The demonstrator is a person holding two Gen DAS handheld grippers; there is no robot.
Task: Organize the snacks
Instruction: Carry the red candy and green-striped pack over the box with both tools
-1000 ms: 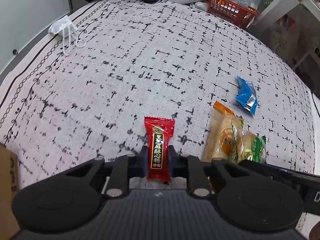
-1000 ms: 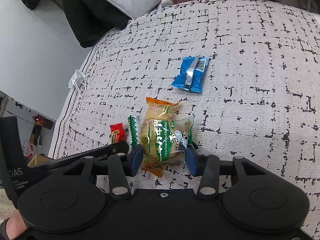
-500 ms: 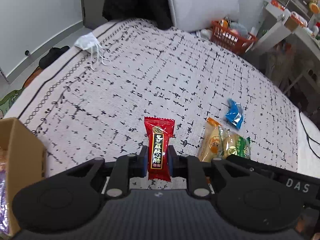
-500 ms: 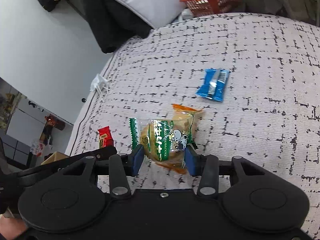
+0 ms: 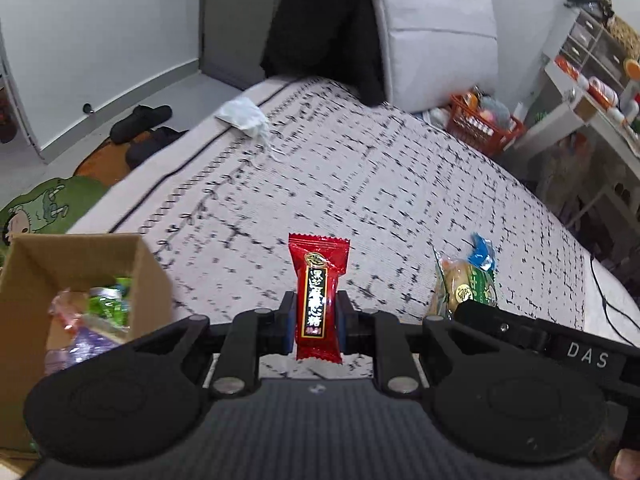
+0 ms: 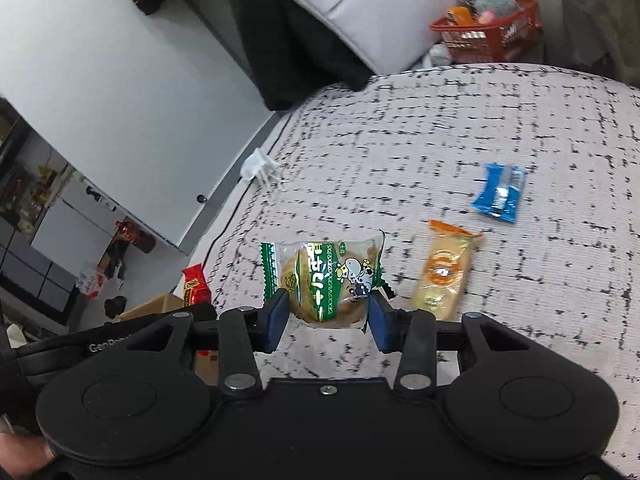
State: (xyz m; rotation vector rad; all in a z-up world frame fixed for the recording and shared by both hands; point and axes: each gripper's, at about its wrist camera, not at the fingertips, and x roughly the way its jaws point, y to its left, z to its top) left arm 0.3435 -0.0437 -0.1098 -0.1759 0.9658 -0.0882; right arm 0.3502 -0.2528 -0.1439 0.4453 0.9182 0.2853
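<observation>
My left gripper is shut on a red candy packet, held upright above the patterned bed. A cardboard box with several snacks inside stands at the lower left. My right gripper is shut on a green-and-clear wrapped pastry, lifted off the bed; that pastry also shows in the left wrist view. An orange-wrapped pastry and a blue packet lie on the bed to the right. The red candy and a corner of the box show at the left of the right wrist view.
A white face mask lies near the bed's far left edge. A grey bag and dark clothing stand at the head. An orange basket sits beyond the bed's right side. Slippers lie on the floor.
Both grippers have risen and pulled back left with their snacks. The green pastry has come off the orange one. The cardboard box has come further into the left wrist view.
</observation>
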